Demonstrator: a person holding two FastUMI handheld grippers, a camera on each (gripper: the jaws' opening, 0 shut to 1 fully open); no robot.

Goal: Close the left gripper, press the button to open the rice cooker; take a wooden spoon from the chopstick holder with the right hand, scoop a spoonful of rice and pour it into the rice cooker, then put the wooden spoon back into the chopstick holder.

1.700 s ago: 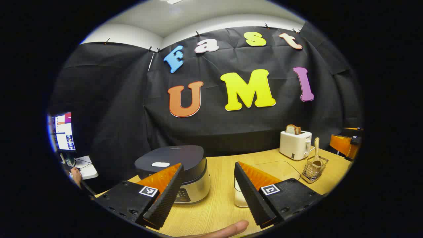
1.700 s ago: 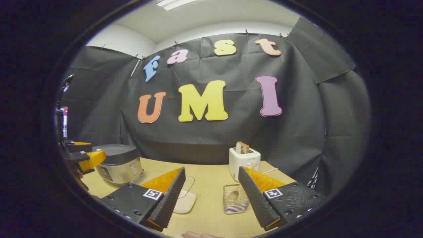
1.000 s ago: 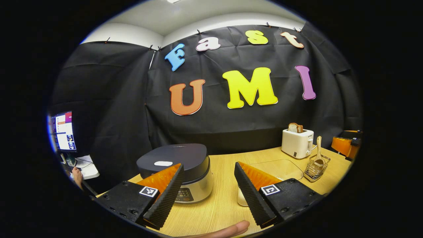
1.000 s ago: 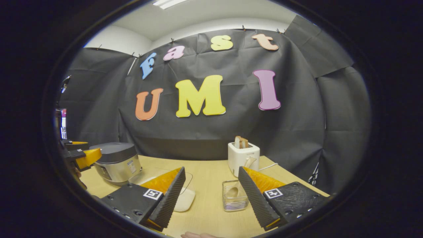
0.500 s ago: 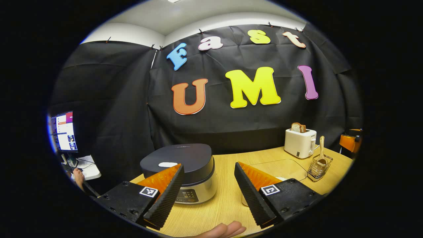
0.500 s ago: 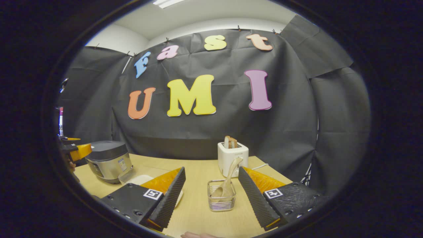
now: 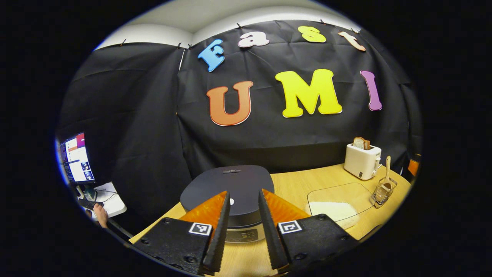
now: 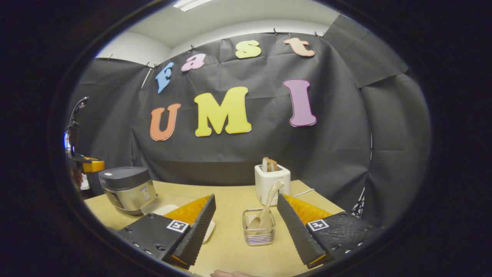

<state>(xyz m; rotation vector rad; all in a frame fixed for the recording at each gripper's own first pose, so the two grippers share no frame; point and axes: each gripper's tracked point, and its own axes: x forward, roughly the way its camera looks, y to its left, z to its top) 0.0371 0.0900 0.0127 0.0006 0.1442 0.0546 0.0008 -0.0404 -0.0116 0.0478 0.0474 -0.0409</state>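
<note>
Two containers on the desk (image 8: 230, 246) hold something. Nearest the right tongs (image 8: 246, 227), just ahead of the gap between their fingers, the wire chopstick holder (image 8: 258, 232) carries the wooden spoon (image 8: 265, 215), bowl down inside and handle leaning up to the right toward the toaster (image 8: 272, 182), which has bread (image 8: 269, 164) in its slot. In the left gripper view a clear tray (image 7: 338, 200) with a heap of white rice (image 7: 333, 211) lies right of the rice cooker (image 7: 230, 192), with the chopstick holder (image 7: 383, 190) and toaster (image 7: 362, 161) farther off at the desk's right end. The cooker's lid is down.

The left tongs (image 7: 242, 227) have narrowed from wide apart half a second ago to a slim gap, not quite shut, and have come over the cooker: the white button (image 7: 231, 201) on the lid now sits between their fingers. The right tongs stay wide apart, nothing between them, and the holder sits much as it did half a second ago. In the right gripper view the left tongs (image 8: 90, 166) hover above and to the left of the rice cooker (image 8: 128, 188).

Bare desk lies between cooker and tray and around the holder. The cooker stands near the desk's left edge; the toaster is close to the black cloth wall (image 8: 230, 154). Past that edge a monitor (image 7: 76, 157) and a hand (image 7: 102, 214) show.
</note>
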